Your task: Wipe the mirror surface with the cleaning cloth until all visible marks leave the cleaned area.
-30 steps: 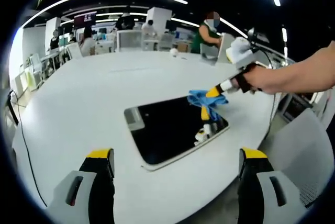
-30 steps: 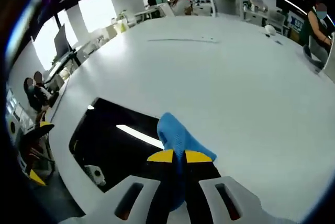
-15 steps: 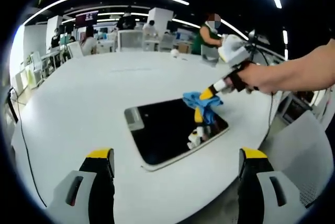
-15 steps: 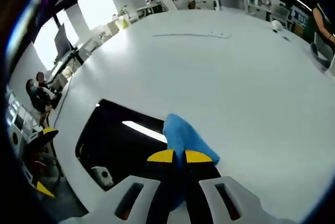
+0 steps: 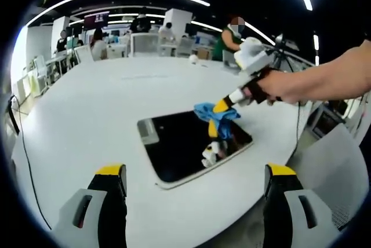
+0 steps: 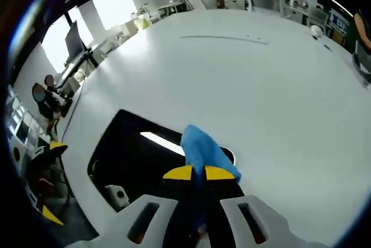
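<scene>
Here, right fingers (image 6: 196, 173) pinch the blue cloth (image 6: 204, 151) on the mirror (image 5: 191, 146); left fingers (image 5: 119, 177) gape over the white office table (image 5: 87, 109).

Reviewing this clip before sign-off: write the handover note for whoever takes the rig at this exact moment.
Right gripper: shut on the blue cleaning cloth, cloth held at the mirror's far right part.
Left gripper: open, empty, above the white table on the mirror's near side.
Done: cannot tell; no marks are discernible on the dark glass.
Left: wipe the remaining surface, keeping mirror and cloth in view.
</scene>
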Demonstrator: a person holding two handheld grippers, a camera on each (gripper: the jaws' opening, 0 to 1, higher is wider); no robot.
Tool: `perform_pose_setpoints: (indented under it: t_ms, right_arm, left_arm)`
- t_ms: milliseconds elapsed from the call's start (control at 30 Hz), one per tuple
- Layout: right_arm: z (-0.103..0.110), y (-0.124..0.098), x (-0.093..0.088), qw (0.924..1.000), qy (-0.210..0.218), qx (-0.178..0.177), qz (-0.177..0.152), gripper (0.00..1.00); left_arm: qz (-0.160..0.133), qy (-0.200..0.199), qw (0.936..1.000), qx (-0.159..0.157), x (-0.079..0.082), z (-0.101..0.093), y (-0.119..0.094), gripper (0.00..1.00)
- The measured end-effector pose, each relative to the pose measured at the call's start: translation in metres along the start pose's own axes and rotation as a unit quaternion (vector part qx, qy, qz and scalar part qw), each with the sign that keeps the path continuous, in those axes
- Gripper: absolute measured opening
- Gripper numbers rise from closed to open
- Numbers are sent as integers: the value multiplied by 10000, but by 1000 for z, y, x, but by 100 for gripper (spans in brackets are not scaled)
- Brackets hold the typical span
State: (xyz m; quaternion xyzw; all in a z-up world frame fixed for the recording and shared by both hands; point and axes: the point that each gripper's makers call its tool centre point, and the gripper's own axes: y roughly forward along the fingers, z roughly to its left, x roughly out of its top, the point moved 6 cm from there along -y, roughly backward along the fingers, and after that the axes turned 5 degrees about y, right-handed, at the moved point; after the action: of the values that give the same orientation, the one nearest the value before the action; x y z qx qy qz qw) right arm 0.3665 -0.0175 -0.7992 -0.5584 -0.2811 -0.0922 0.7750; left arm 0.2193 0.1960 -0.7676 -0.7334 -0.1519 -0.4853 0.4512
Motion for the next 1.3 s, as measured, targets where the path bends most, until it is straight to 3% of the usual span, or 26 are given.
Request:
perform_pose_setpoints:
  t_ms: [367, 733, 1300]
  right_arm:
    - [24, 13, 8, 9998, -123, 156, 70, 0]
    - [63, 30, 17, 9981, -516, 311, 91, 0]
    - [108, 53, 34, 9953, -763, 563, 197, 0]
  left_arm:
    - [67, 71, 9999, -71, -1, -3, 1, 99]
    - [227, 54, 9997, -105, -7, -3, 2, 99]
    - [235, 22, 9997, -62, -8, -1, 1, 99]
